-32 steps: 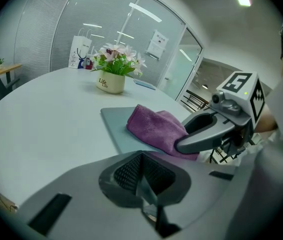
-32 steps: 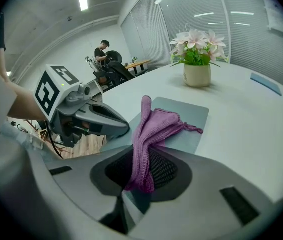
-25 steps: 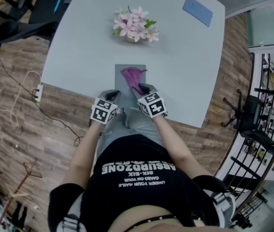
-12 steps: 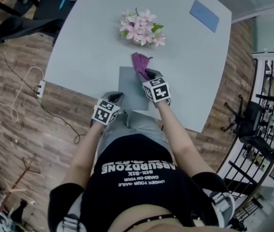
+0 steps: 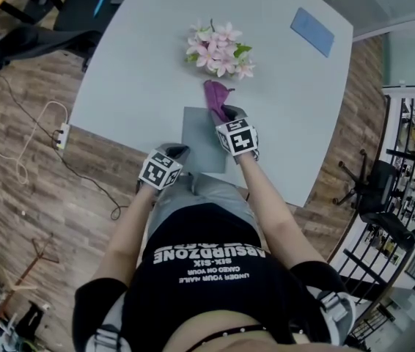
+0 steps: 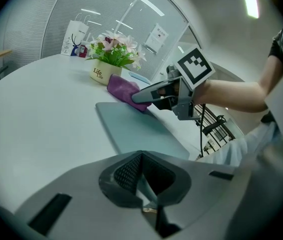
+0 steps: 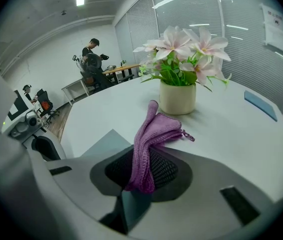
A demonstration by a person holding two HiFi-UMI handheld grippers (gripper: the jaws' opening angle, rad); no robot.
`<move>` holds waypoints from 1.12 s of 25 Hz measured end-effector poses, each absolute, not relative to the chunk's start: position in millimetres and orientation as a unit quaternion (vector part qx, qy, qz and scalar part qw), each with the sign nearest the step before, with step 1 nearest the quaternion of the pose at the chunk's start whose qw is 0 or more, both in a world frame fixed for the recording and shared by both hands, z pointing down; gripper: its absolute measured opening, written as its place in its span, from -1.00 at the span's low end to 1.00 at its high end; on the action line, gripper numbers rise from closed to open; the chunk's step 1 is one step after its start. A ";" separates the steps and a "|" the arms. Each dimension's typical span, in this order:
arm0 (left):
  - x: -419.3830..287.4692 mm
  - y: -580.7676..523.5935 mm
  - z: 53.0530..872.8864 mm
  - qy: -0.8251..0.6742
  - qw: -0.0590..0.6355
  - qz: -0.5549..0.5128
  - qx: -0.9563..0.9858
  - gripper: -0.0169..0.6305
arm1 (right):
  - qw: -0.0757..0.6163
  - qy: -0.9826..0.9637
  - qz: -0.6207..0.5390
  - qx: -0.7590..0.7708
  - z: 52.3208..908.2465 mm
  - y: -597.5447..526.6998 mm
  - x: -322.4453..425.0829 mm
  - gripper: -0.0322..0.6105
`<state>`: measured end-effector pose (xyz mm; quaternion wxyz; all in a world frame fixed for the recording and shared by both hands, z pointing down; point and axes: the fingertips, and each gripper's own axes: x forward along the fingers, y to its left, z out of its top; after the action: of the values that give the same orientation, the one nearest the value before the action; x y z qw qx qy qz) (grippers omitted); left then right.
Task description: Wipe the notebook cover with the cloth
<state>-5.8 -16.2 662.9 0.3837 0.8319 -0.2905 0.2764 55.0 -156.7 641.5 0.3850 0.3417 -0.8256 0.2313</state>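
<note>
A grey notebook [image 5: 202,139] lies flat at the table's near edge. My right gripper [image 5: 227,116] is over its far right corner, shut on a purple cloth [image 5: 215,96] that trails past the notebook's far edge onto the table towards the flowers. In the right gripper view the cloth [image 7: 151,134] hangs folded out of the shut right gripper [image 7: 141,176], with the notebook [image 7: 106,145] at the left. My left gripper [image 5: 174,152] sits at the notebook's near left corner. In the left gripper view its jaws [image 6: 142,176] are shut with nothing seen between them, and the notebook [image 6: 136,126] stretches ahead.
A white pot of pink flowers [image 5: 218,50] stands just beyond the cloth, close to it [image 7: 177,96]. A flat blue item [image 5: 314,31] lies at the table's far right. Office chairs [image 5: 61,20] stand off the far left. People stand by desks in the background [image 7: 92,59].
My right gripper has swept the cloth from the notebook's middle up to and past its far right edge, towards the flowers. The left gripper has stayed put.
</note>
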 end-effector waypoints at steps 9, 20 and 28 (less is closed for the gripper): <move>-5.1 -15.5 662.5 -0.288 0.370 0.289 0.835 -0.90 | 0.397 -0.837 0.212 0.312 641.4 -151.0 33.2 -0.62; -5.3 -16.8 663.1 -0.285 0.376 0.289 0.833 -0.90 | 0.411 -0.861 0.151 0.259 643.0 -143.1 8.9 -0.62; -5.0 -16.8 664.9 -0.292 0.367 0.290 0.834 -0.90 | 0.411 -0.864 0.144 0.251 643.4 -125.8 8.2 -0.62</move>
<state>-5.0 -16.8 664.9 0.3675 0.8338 -0.2921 0.2904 8.2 -125.8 643.4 0.4114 0.2509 -0.8643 0.1441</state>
